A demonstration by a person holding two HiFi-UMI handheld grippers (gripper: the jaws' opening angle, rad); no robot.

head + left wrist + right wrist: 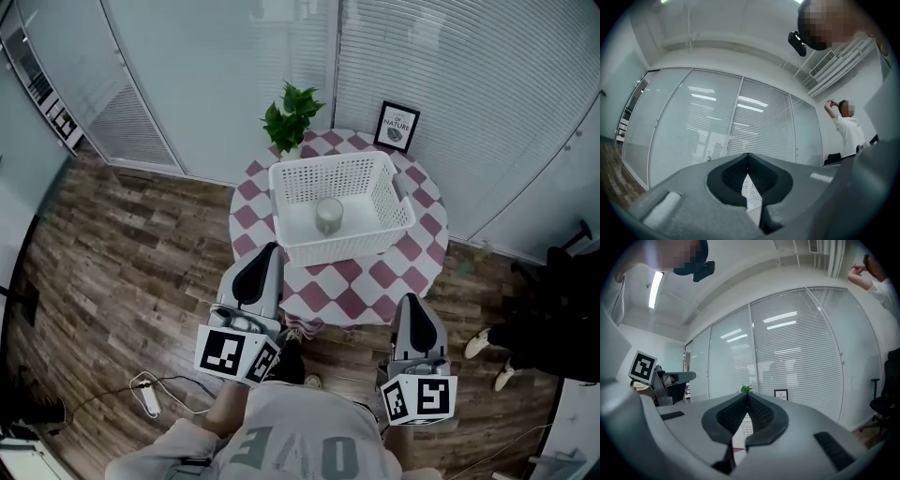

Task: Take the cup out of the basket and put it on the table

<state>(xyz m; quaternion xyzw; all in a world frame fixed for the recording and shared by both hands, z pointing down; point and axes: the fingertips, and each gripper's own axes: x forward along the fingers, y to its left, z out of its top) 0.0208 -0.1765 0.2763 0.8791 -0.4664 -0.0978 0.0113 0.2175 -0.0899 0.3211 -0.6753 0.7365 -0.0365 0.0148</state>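
Note:
A pale, translucent cup [329, 216] stands upright inside the white perforated basket [342, 246], which sits on a round table [375, 277] with a red-and-white checked cloth. My left gripper [266, 251] is at the table's near left edge, short of the basket, with its jaws closed and nothing in them. My right gripper [410, 302] hangs at the near right edge, also shut and empty. In the left gripper view the closed tips [748, 155] leave only a sliver of the basket [751, 192] showing. The right gripper view shows closed tips [747, 395] with the basket [746, 425] behind.
A potted plant [292, 117] and a framed picture [397, 127] stand at the table's far side. Glass walls with blinds curve behind. A person [548, 319] is at the right, and a cable with a power strip [150, 396] lies on the wooden floor at the left.

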